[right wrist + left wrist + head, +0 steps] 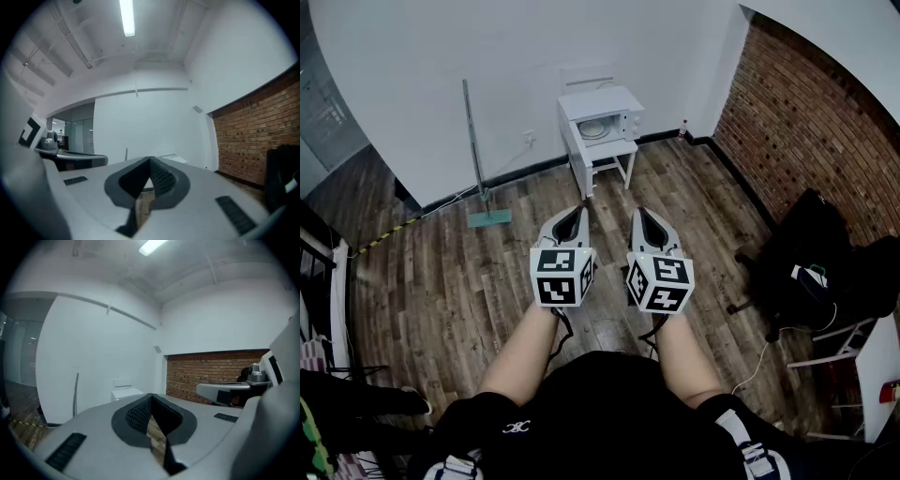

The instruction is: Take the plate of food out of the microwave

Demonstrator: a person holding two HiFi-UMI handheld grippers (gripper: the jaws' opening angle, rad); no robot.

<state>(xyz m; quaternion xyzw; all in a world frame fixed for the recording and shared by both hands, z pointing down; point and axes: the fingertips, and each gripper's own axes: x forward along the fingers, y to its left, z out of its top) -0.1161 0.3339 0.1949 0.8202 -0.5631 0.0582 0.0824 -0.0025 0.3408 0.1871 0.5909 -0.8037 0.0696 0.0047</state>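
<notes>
The person stood on the wooden floor (441, 281) well back from the microwave (602, 112), which sat on a small white tabletop (617, 147) against the white wall at the far side of the room. A round pale plate (593, 129) showed at the microwave's front, inside the cavity; what lay on it was too small to tell, and whether the door stood open could not be judged.

Both tools were held side by side in front of the body, pointing toward the microwave and nowhere near it. The left tool (578, 208) had its jaws closed, the ribbed pads meeting at the tips with nothing caught between them, only floor showing through the gap behind. The right tool (639, 212) was the same: jaws brought together and empty.

A long-handled mop (475, 150) leaned on the wall left of the tabletop. A small bottle (683, 127) stood in the corner by the brick wall (806, 122), and a black chair (811, 258) sat to the person's right.
</notes>
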